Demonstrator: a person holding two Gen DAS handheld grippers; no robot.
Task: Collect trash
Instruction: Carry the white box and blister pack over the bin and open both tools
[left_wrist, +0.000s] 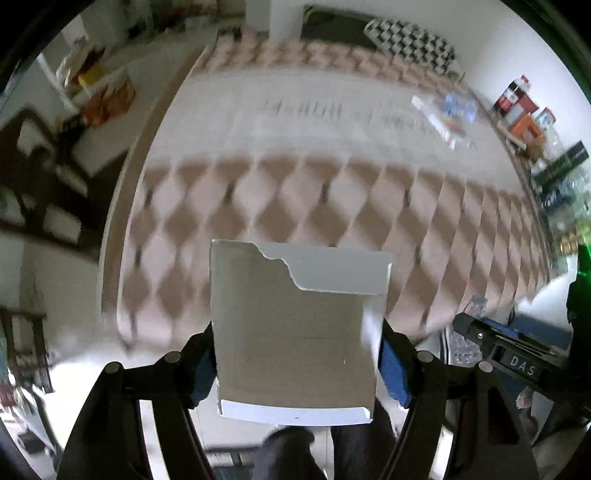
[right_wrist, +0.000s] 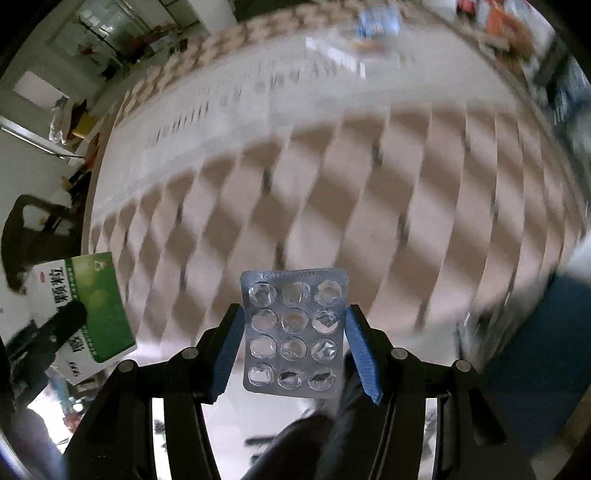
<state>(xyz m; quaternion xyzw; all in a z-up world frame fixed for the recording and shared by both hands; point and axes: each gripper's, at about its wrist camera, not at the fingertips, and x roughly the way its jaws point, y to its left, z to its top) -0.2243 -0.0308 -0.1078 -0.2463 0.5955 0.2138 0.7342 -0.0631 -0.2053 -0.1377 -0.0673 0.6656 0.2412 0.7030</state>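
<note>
My left gripper (left_wrist: 297, 354) is shut on a torn, opened cardboard medicine box (left_wrist: 295, 328), held in the air off the table's near edge. The same box shows its green and white printed side in the right wrist view (right_wrist: 88, 314), at the lower left. My right gripper (right_wrist: 293, 347) is shut on an empty silver blister pack (right_wrist: 293, 330), held upright between its blue pads (right_wrist: 356, 350). More trash lies at the far right of the table: a white strip (left_wrist: 436, 120) and a blue wrapper (left_wrist: 460, 105). Both views are motion-blurred.
The table (left_wrist: 295, 110) has a cloth with a brown and white diamond pattern. Boxes and packets (left_wrist: 524, 118) are stacked along its far right edge. A checkered item (left_wrist: 410, 38) lies at the far end. A dark chair (left_wrist: 33, 173) stands left. The other gripper's body (left_wrist: 517, 358) shows at lower right.
</note>
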